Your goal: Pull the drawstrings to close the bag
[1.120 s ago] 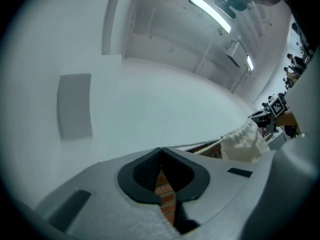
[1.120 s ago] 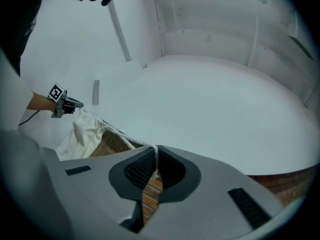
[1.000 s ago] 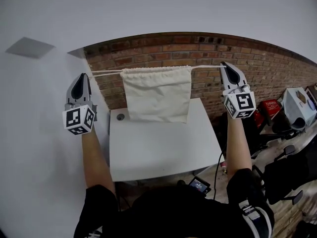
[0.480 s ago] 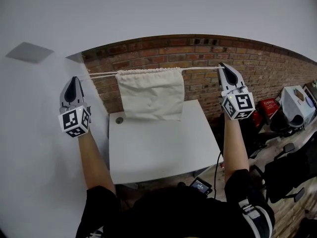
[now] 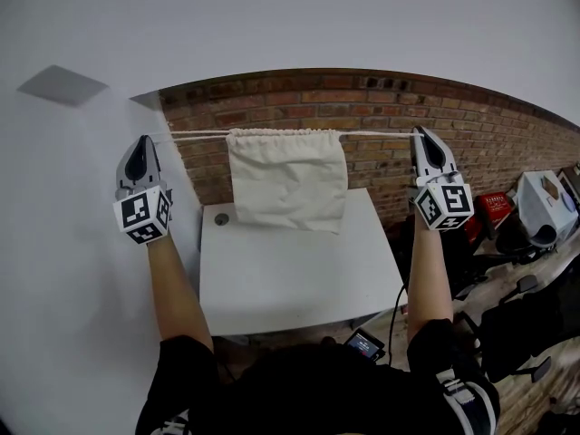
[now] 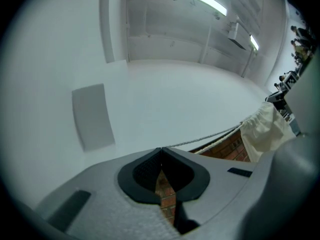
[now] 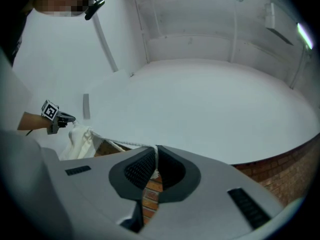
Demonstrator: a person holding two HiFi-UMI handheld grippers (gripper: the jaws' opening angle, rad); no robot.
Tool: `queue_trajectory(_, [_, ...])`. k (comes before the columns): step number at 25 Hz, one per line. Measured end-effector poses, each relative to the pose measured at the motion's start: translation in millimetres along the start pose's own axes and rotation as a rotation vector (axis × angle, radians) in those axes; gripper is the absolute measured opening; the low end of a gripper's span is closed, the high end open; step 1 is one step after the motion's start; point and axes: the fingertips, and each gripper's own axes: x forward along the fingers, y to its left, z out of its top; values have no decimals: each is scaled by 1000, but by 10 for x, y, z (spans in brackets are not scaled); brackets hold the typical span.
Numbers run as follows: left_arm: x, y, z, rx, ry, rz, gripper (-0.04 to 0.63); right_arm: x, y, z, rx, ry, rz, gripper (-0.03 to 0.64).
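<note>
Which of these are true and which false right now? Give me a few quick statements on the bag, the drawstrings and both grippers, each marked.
1. The bag hangs by its drawstrings between the two grippers. True.
2. The left gripper has its jaws wide open. False: they are shut on the left drawstring.
3. The right gripper has its jaws shut on the right drawstring. True.
4. Both drawstrings sag loosely. False: each runs taut and nearly straight from the bag to a gripper.
5. The bag lies flat on the white table. False: it hangs upright from the drawstrings.
</note>
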Motion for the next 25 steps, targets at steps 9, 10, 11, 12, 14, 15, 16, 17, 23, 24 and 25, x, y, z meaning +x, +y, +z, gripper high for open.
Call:
queue_trajectory(9, [5,176,-78,1,-3,38,20,-31,-14,-72,71,-10,-22,6])
queue_trajectory(10, [1,197,-79,2,-4,41,20,-41,-27,-77,76,-12,-27,6])
queue_trajectory(11, [-3,216,-84,2,-6,43,20,-50,-34,-80,80,-14,-31,6])
queue_trajectory(12, [-5,234,-91,1,-6,43,20,-57,-36,-81,83,-17,-33,6])
queue_trajectory(14, [-7,269,-110,-6,-6,48,20,-63,-34,-78,91,-22,-35,6])
queue_trajectory(15, [-8,285,-117,-11,-6,52,20,-63,-35,-80,100,-25,-35,6])
queue_trajectory(16, [-10,299,-125,-14,-6,55,20,-68,-38,-85,112,-27,-35,6])
queue_trajectory(17, [-11,309,-133,-16,-5,58,20,-77,-43,-90,125,-31,-35,6])
queue_trajectory(23, [13,357,-169,-6,-3,63,20,-123,-89,-107,184,-46,-49,6])
queue_trajectory(24, [13,367,-170,-6,-4,64,20,-128,-97,-110,190,-47,-51,6])
queue_trajectory(25, [11,376,-174,-7,-6,66,20,-135,-108,-114,194,-48,-54,6])
